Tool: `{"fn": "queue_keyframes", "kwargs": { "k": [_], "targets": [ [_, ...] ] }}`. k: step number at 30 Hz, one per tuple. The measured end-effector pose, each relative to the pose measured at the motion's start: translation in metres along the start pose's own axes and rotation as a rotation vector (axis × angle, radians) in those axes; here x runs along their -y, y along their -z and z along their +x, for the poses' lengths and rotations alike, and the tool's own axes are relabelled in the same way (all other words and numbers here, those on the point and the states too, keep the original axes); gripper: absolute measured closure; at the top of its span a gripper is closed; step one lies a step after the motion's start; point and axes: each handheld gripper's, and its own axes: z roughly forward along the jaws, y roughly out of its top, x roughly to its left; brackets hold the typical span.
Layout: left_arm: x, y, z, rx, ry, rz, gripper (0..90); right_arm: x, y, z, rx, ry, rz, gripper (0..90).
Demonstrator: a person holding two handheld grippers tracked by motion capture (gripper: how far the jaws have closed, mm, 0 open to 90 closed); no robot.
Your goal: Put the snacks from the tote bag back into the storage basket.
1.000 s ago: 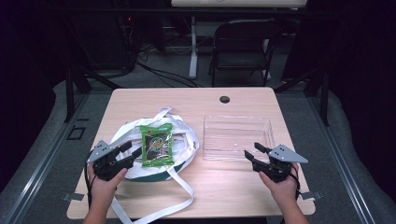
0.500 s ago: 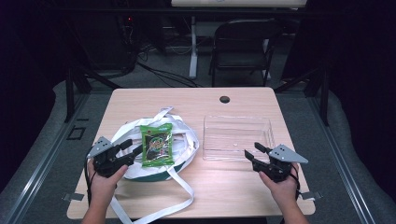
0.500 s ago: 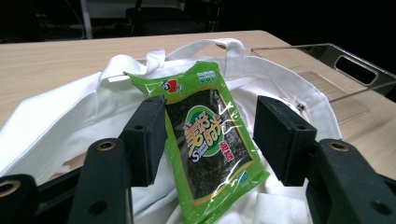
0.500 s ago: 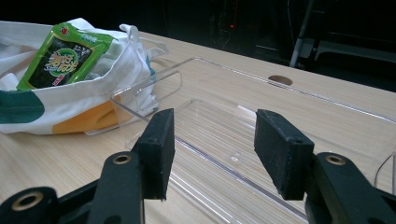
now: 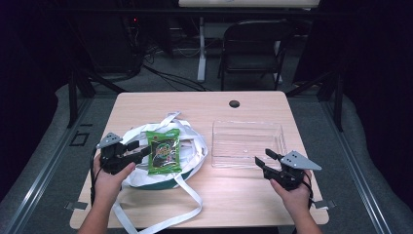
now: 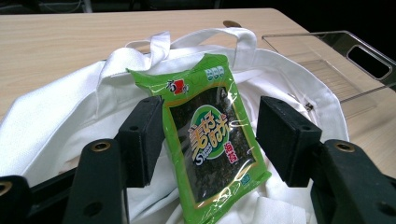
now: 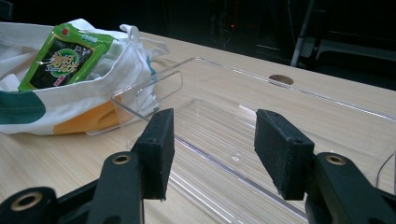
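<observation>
A green seaweed snack packet (image 5: 163, 150) (image 6: 210, 135) (image 7: 63, 55) lies flat on a white tote bag (image 5: 195, 146) (image 6: 60, 107) (image 7: 70, 100) on the left half of the table. My left gripper (image 5: 140, 150) (image 6: 210, 137) is open, its jaws straddling the packet's near end without closing on it. A clear plastic tray (image 5: 247, 143) (image 7: 261, 116) (image 6: 336, 65) sits empty to the right of the bag. My right gripper (image 5: 262, 160) (image 7: 212, 149) is open at the tray's near right edge, nothing between its pads.
The bag's long white straps (image 5: 160, 219) trail toward the table's front edge. A round cable hole (image 5: 234, 104) sits at the back of the wooden table (image 5: 243, 200). A folding chair (image 5: 253, 48) stands beyond the far edge.
My left gripper has edged slightly right toward the packet. The right gripper, bag and tray have not moved.
</observation>
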Motion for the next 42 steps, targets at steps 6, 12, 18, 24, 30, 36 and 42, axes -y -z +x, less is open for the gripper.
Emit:
{"fn": "queue_keyframes", "kwargs": {
  "k": [6, 12, 18, 24, 30, 36, 42],
  "targets": [
    [-0.010, -0.005, 0.002, 0.005, 0.025, 0.050, 40.6, 0.000, 0.000, 0.000, 0.001, 0.004, 0.008, 47.5],
    [-0.016, -0.012, 0.004, 0.002, 0.031, 0.092, 40.6, 0.000, 0.000, 0.000, -0.006, 0.001, 0.010, 47.0],
    [-0.018, -0.021, 0.010, 0.004, 0.060, 0.122, 40.6, 0.000, -0.001, 0.000, -0.009, 0.003, 0.017, 46.4],
    [-0.018, -0.028, 0.016, 0.005, 0.094, 0.156, 39.5, 0.000, -0.001, 0.000, -0.014, -0.005, 0.015, 45.2],
    [-0.018, -0.038, 0.020, 0.008, 0.132, 0.201, 38.1, 0.000, -0.001, 0.001, -0.016, -0.010, 0.012, 44.7],
    [-0.020, -0.047, 0.021, 0.008, 0.148, 0.235, 38.1, 0.000, 0.000, 0.000, -0.014, -0.013, 0.012, 44.7],
    [-0.021, -0.055, 0.022, -0.002, 0.152, 0.272, 38.0, 0.000, 0.000, 0.000, -0.015, -0.013, 0.008, 44.7]
  ]
}}
